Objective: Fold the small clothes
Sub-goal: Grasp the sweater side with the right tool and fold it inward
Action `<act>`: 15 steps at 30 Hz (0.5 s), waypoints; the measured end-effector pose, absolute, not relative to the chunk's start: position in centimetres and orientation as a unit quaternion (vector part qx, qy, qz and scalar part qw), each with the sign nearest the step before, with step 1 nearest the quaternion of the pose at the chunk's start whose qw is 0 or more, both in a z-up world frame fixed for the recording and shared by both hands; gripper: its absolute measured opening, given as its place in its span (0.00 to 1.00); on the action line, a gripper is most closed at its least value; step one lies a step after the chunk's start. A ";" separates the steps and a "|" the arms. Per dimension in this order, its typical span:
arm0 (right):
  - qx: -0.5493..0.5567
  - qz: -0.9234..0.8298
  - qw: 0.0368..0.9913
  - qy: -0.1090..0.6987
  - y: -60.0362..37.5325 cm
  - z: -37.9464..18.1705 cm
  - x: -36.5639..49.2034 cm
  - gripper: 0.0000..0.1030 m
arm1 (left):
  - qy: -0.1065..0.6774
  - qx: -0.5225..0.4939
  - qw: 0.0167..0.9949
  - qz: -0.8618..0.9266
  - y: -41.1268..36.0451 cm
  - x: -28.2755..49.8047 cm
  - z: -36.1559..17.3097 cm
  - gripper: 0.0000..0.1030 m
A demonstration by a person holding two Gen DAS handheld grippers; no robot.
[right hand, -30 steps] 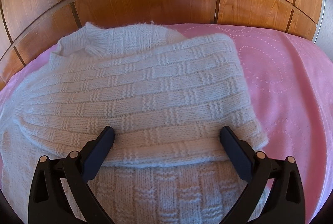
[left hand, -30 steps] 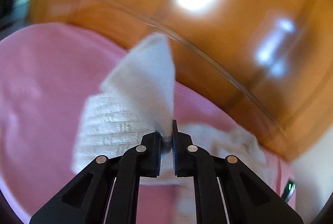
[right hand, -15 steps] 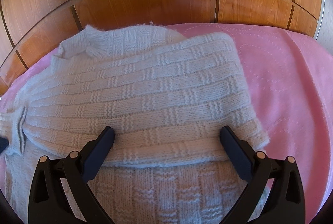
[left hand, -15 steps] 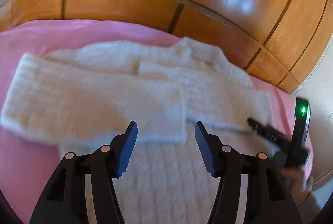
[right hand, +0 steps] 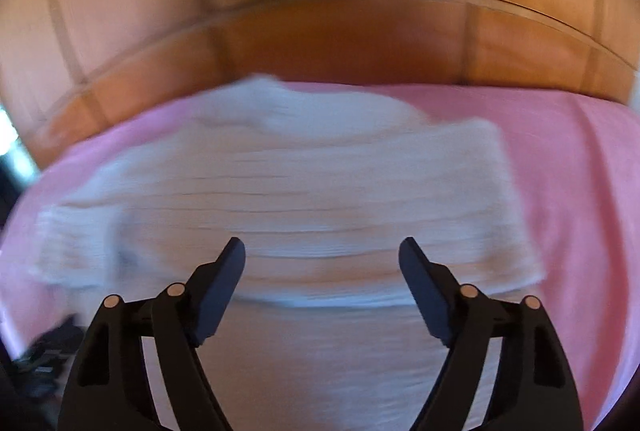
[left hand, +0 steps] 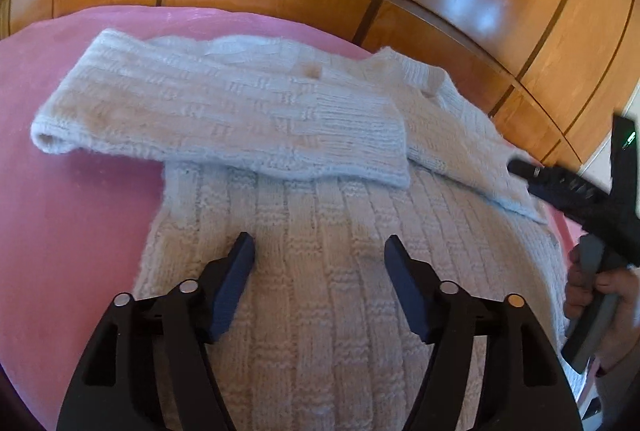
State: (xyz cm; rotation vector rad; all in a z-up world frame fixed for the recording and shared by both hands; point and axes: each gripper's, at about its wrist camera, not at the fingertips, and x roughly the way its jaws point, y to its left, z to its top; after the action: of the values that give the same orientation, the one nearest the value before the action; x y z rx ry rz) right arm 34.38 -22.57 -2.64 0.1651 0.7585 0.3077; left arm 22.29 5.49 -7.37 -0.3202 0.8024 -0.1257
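A white knitted sweater (left hand: 320, 271) lies flat on a pink bedspread (left hand: 80, 211), both sleeves folded across its chest, while the left gripper (left hand: 320, 251) opens and the right gripper (right hand: 322, 251) closes, both empty above it.

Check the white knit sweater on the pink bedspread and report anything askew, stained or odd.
On the white knit sweater, a small brownish spot shows near the collar, on the sleeve folded across the chest; whether stain or hole is unclear. Otherwise nothing stands out; the right wrist view is too blurred to judge.
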 end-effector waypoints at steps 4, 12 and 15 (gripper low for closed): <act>0.120 0.281 0.855 0.419 -17.7 -3.1 34.6 0.49 | 0.386 -0.161 0.906 -0.069 5.4 22.5 -7.4 0.69; 0.141 0.320 0.804 0.482 -12.9 -5.7 37.1 0.40 | 0.379 -0.174 0.905 -0.082 5.7 22.3 -7.4 0.73; 0.147 0.321 0.800 0.486 -12.1 -5.9 38.1 0.36 | 0.378 -0.175 0.905 -0.085 5.7 22.3 -7.4 0.74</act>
State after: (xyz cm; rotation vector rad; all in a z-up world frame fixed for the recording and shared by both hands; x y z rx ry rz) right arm 38.09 -12.06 -5.91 0.3159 1.0421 0.6877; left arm 22.25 5.71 -7.41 -0.3623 0.7815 -0.1754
